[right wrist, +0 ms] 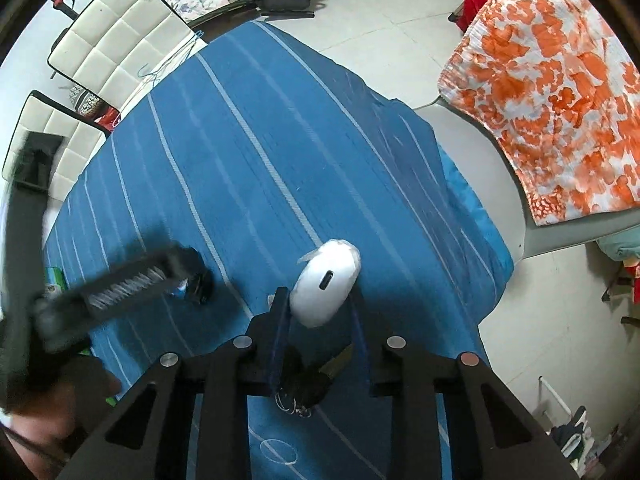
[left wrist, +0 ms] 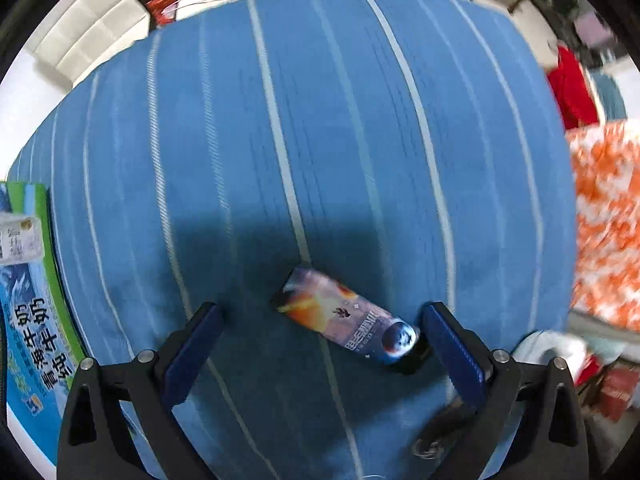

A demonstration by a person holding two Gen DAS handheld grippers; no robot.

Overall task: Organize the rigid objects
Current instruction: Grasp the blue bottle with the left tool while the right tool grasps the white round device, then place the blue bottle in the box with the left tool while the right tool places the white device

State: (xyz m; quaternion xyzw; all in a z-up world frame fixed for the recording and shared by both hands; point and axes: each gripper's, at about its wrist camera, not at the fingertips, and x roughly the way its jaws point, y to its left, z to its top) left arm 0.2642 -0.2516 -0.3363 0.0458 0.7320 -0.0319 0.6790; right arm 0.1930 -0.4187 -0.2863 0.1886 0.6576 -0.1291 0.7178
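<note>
A slim can [left wrist: 348, 320] with a space print lies on its side on the blue striped cloth [left wrist: 320, 140]. My left gripper [left wrist: 320, 312] hangs open over it, and the can's dark end is close to the right finger [left wrist: 452, 344]. In the right wrist view, my right gripper [right wrist: 320, 300] is shut on a white oval case [right wrist: 324, 284] with a small port, held above the cloth [right wrist: 260, 160]. A bunch of keys [right wrist: 304, 392] lies under that gripper. The left gripper [right wrist: 120, 284] shows blurred at the left, with the can [right wrist: 196, 280] mostly hidden behind it.
A green and blue milk carton [left wrist: 28, 300] sits at the cloth's left edge. An orange and white patterned fabric [right wrist: 552, 92] drapes over furniture to the right. White cushioned seats [right wrist: 116, 40] stand at the back left, and the tiled floor [right wrist: 540, 340] lies beyond the cloth's right edge.
</note>
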